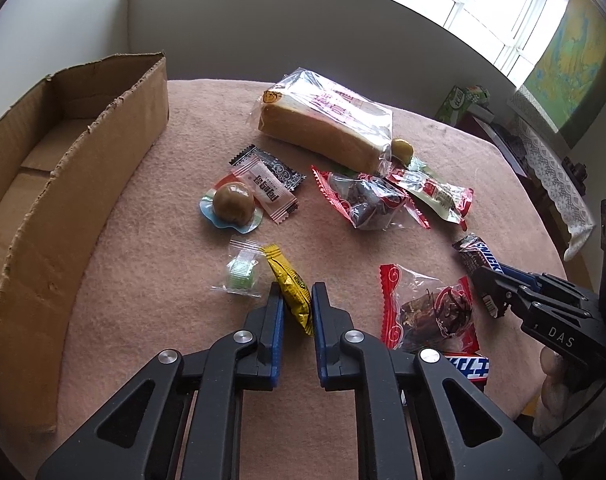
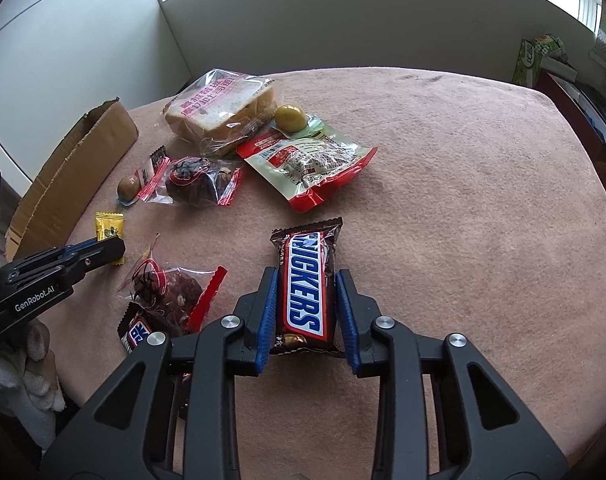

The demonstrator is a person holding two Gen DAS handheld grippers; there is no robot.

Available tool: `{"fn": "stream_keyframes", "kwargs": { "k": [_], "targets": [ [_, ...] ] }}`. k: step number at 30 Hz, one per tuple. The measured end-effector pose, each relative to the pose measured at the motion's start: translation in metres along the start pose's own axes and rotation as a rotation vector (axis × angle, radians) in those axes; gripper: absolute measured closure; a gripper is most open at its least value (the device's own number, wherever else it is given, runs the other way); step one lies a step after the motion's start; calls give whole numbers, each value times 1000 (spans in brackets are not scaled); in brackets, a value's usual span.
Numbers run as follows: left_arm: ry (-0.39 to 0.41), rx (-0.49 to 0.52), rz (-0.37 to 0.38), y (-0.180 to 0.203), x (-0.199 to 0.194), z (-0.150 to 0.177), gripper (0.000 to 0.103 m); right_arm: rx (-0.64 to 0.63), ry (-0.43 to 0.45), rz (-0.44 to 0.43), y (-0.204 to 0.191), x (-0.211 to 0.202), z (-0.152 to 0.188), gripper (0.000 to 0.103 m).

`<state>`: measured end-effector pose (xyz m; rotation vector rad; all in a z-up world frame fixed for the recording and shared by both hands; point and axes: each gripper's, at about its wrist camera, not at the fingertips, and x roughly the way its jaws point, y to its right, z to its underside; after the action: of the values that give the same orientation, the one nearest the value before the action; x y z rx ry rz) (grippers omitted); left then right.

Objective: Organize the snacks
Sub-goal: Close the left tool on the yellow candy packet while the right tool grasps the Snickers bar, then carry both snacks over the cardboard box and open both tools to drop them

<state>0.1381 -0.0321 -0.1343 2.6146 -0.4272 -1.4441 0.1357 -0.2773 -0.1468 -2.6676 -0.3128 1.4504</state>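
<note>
My left gripper (image 1: 297, 300) is shut on a small yellow snack packet (image 1: 291, 290), held on edge between the blue pads just over the pink cloth; the packet also shows in the right wrist view (image 2: 109, 230). My right gripper (image 2: 307, 284) is shut on a Snickers bar (image 2: 307, 284), which lies lengthwise between its fingers. An open cardboard box (image 1: 63, 184) stands at the left of the table, empty where I can see inside.
Loose on the cloth lie a bagged bread loaf (image 1: 327, 120), a brown ball snack on a blue wrapper (image 1: 233, 202), a green candy in clear wrap (image 1: 243, 274), red-edged bags of dark fruit (image 1: 373, 200) (image 1: 431, 308) and a second Snickers (image 1: 469, 366).
</note>
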Motion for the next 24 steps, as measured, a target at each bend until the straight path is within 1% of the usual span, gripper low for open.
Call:
{"fn": "stream_keyframes", "kwargs": {
  "k": [5,7,12,18,24],
  "targets": [
    [14,4,12,-2,-9,2,92,-4,18,22,1,-8,-3,73],
    [14,6,0,-3,-7,3,92,9,21,14,2,-10,-3,73],
    [35,-10,19,-6,-19,5,92,-7,49,4,-8,-25,-4,73],
    [81,-15,19,-10,-45,6,92,-46,91,-41,-35,-45,-16,73],
    [128,-34,-7,-28,-73,5,92,-109,115,-96,-80,-51,-28,73]
  ]
}}
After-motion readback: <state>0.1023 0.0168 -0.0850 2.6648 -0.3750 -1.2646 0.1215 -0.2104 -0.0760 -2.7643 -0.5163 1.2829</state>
